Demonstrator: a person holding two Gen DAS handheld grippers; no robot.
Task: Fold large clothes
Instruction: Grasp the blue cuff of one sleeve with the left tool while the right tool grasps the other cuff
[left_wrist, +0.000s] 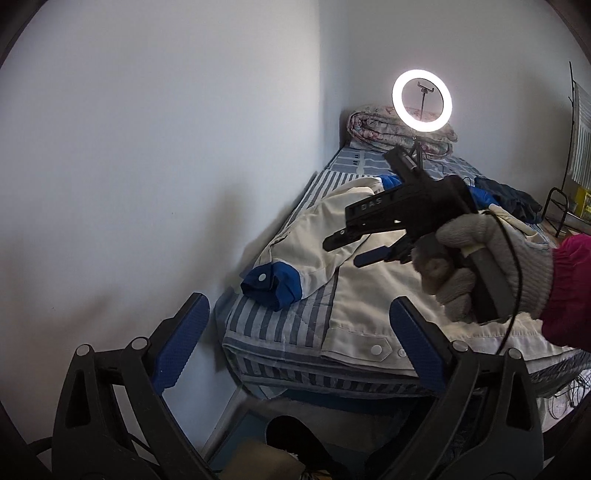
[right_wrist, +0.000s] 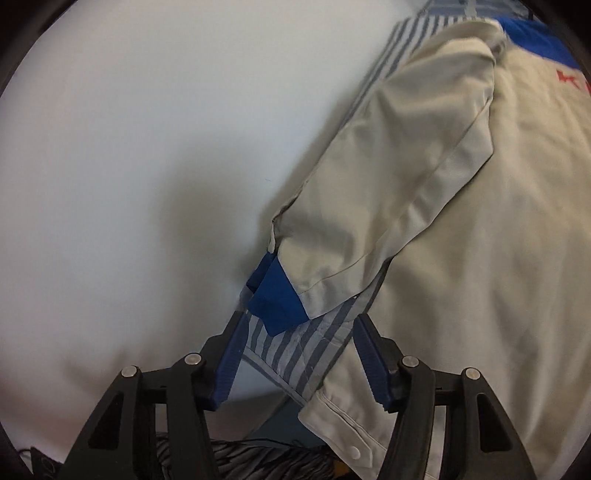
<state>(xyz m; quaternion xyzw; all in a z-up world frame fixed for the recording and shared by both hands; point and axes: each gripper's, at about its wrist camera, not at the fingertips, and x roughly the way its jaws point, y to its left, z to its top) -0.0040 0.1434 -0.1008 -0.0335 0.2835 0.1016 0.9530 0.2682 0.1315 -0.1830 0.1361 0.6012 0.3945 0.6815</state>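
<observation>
- The cream jacket (left_wrist: 369, 295) lay spread on the striped bed (left_wrist: 266, 325).
- Left gripper (left_wrist: 295, 350) hovered wide open, empty, near the jacket's hem.
- Right gripper (right_wrist: 295, 354) hung open, empty, above the jacket's blue cuff (right_wrist: 275, 299).

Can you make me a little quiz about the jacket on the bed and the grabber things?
1. True or false: the right gripper is clamped on the cream jacket with blue cuffs.
2. What colour is the sleeve cuff nearest the white wall?
3. What does the jacket lie on: A) a wooden floor, B) the blue-and-white striped bed cover, C) a chair?

Key: 1 false, its jaws are open above the jacket; 2 blue; 3 B.
</observation>
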